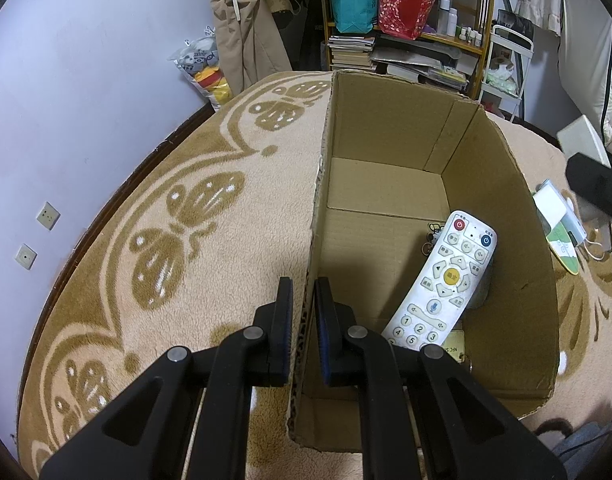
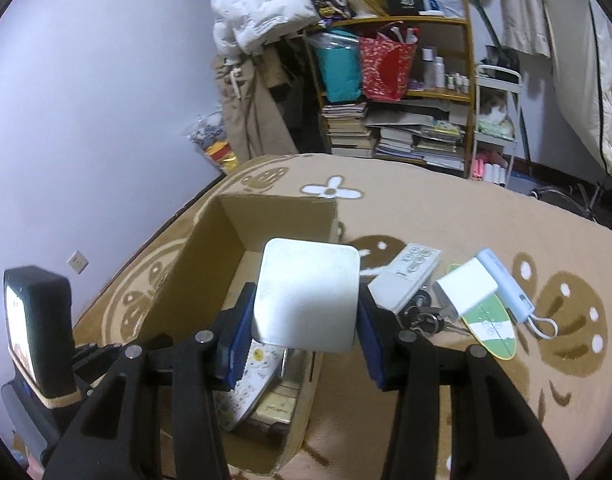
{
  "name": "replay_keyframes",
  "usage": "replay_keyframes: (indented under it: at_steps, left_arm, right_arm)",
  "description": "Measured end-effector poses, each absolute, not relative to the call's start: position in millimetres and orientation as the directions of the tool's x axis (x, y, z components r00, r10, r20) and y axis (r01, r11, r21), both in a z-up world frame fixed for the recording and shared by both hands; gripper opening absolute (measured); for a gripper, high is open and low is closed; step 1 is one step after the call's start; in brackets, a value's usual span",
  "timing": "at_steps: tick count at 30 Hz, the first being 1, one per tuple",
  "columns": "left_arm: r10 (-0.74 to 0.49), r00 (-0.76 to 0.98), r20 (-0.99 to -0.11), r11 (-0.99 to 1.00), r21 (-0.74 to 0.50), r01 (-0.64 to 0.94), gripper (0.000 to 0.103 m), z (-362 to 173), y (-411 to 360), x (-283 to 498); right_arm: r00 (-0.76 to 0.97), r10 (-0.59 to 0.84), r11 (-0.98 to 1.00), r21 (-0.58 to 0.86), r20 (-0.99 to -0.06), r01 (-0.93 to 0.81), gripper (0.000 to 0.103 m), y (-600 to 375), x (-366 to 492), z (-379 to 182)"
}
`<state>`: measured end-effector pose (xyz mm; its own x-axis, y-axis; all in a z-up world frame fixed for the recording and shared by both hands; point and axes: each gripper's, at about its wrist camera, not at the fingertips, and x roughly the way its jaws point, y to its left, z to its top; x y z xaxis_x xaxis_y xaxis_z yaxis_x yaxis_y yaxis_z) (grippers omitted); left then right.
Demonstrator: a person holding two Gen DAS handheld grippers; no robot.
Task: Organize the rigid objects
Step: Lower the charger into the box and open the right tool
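Left tongs (image 1: 303, 312) pinch the brown cardboard box (image 1: 386, 152) wall, white button remote (image 1: 442, 280) stowed beyond; right tongs (image 2: 306, 316) clamp a white rounded-square plastic block (image 2: 306, 296) over it; small white remote (image 2: 406, 276), charger and keys beyond-right outstanding.

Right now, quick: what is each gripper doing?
Left gripper: closed on the left wall of the cardboard box.
Right gripper: closed on a white, rounded, flat box-like device, held above the cardboard box.
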<state>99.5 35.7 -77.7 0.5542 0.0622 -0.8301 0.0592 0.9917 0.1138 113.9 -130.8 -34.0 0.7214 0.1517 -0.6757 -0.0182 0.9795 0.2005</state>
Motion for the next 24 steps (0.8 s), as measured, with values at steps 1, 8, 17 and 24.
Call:
replay_keyframes:
  at_steps: [1,8,17,24]
  left_arm:
    - [0.062,0.554,-0.830,0.992,0.113,0.059,0.011,-78,36,99]
    - [0.060,0.554,-0.830,0.992,0.112,0.059,0.011,-77,35,99]
    - [0.060,0.554,-0.830,0.992,0.112,0.060,0.011,-78,36,99]
    - [0.057,0.553,-0.831,0.993,0.107,0.058,0.011,-78,34,99]
  right_arm:
    - [0.720,0.160,0.980,0.198,-0.675,-0.032,0.051,-127,114,-35]
    - [0.703,0.176,0.981,0.182,-0.689,-0.068,0.051,-113,113,-42]
    - [0.690,0.194,0.980,0.175,-0.698,-0.099,0.051,-106,112,-49]
    - [0.673,0.192,0.981,0.165,-0.715,-0.104,0.051,-100,114,-57]
